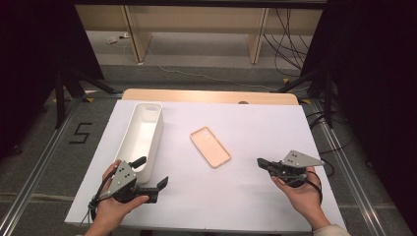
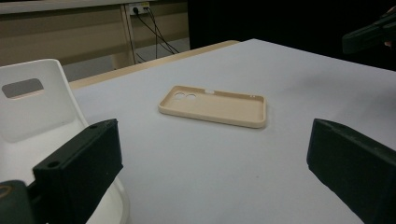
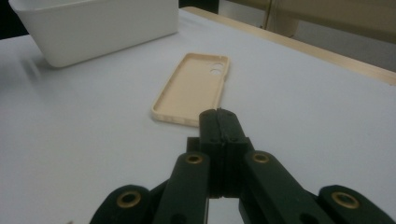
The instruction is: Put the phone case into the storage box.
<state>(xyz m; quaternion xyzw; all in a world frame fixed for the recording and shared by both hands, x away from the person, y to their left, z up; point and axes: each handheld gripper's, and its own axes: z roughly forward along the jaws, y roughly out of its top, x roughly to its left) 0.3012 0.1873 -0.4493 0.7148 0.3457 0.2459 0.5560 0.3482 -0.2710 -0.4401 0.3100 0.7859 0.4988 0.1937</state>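
Note:
A beige phone case [image 1: 210, 146] lies hollow side up in the middle of the white table [image 1: 255, 196]. It appears again in the left gripper view [image 2: 215, 106] and the right gripper view [image 3: 192, 88]. A long white bin [image 1: 142, 137] stands at the left. My left gripper [image 1: 151, 172] rests beside the bin's near end with its jaws wide open and nothing between them. My right gripper [image 1: 260, 162] is at the right, pointing toward the case, its jaws pressed together and empty; the case lies just beyond its tips [image 3: 218, 116].
The table's wooden far edge [image 1: 211, 96] borders the floor, where cables [image 1: 287, 44] and stand legs [image 1: 64, 88] sit. The bin's end wall has a handle slot [image 2: 22, 87].

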